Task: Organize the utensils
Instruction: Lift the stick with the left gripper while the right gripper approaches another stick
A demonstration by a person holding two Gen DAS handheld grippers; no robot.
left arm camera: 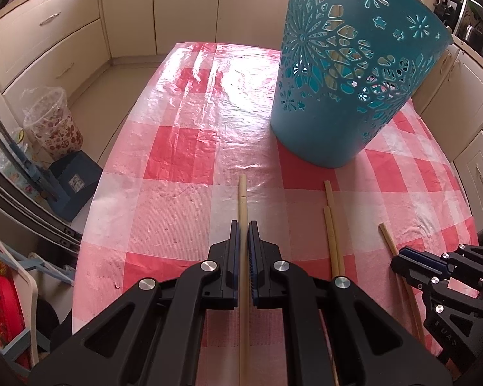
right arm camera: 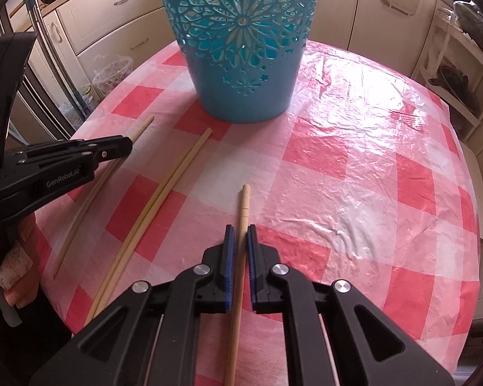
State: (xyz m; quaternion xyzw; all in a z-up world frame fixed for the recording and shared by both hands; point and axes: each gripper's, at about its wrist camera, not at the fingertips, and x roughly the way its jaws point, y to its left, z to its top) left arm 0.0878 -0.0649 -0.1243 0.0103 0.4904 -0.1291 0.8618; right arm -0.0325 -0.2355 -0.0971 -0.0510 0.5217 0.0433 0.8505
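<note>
table (left arm camera: 183, 148): red and white checked cloth under a clear plastic sheet, carrying everything below.
basket (left arm camera: 347, 74): tall teal cut-out holder, upright at the far side of the table; at least one stick seems to show through its holes, though i cannot say how many.
left gripper (left arm camera: 244, 230): clenched on a single chopstick; the stick runs straight between the blue pads and its tip reaches out toward the basket.
right gripper (right arm camera: 238, 233): likewise clenched on its own chopstick, tip aimed at the basket's base; whether either stick is clear of the cloth i cannot tell.
left chopstick (left arm camera: 243, 199): near left of the basket, in the left claw.
right chopstick (right arm camera: 244, 206): near and a little right of the loose pair, in the right claw.
loose pair (right arm camera: 164, 189): two chopsticks lying side by side on the cloth, between the two claws, ungrasped.
step in hand: pick-up, judged done on both sides; each claw has one stick.
next move: raise each stick, carry it over the basket's rim, tip it steeply downward, then let go so it drops inside.
care: the rim is high and out of frame, so the lift must be generous; the loose pair remains to collect.
</note>
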